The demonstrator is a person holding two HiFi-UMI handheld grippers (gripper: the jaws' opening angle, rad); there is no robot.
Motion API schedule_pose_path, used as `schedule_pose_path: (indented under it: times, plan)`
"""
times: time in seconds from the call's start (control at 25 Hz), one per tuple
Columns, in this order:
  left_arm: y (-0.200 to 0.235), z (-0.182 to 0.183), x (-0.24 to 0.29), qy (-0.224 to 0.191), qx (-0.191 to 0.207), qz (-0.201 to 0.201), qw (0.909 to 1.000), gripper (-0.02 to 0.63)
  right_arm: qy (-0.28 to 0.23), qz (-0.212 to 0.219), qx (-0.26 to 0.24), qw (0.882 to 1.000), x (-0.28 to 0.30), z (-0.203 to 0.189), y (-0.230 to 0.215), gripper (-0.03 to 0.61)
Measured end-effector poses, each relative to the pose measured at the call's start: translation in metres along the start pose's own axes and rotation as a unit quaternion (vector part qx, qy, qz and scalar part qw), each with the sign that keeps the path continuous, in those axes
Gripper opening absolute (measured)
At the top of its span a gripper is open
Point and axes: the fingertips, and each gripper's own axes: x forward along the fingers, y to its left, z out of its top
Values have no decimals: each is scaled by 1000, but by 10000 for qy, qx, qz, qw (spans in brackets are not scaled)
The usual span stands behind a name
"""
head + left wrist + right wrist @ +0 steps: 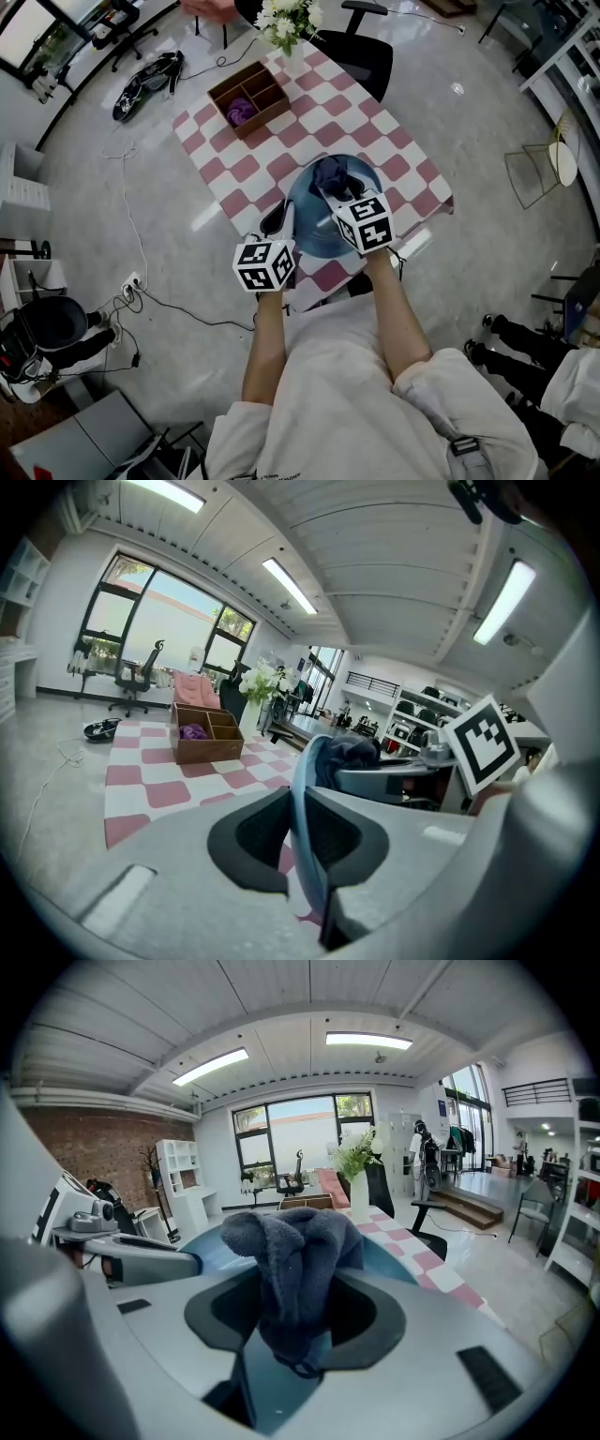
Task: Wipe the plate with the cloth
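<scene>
Wiping in progress: a person stands over the checkered bench (246, 169), working a blue plate (314, 232) with 2 hand-held grippers. The left gripper (302, 841) has its fingers (251, 841) closed on the plate's near rim, which runs edge-on between them. The plate looks tilted rather than flat, and it is unclear whether its far edge rests on the bench. The right gripper (298, 1316) has its fingers (370, 1312) clamped on a dark cloth (291, 1251), which is bunched and spills out ahead of them over the plate's face.

The wipe appears to be under way or about to begin. Doing it well likely calls for a firm left hold, so the rim neither slips nor twists under pressure. The right stroke should press only the loose bunch of cloth to the plate, never the hard fingers, sweeping in overlapping arcs out to the rim. Keeping the plate low over the bench would soften any slip. A box (248, 97) and flowers (286, 19) stand well apart at the far end.
</scene>
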Motion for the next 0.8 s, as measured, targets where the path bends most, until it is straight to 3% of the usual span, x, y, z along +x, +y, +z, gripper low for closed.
schedule_pose_path:
  times: [0.4, 0.8]
  plan:
    - [17, 3, -7, -247, -532, 123, 9982, 34, 157, -267, 178, 9994, -7, -21, -19, 184]
    - [34, 6, -12, -444, -982, 259, 9938, 34, 324, -139, 373, 9987, -11, -40, -22, 184]
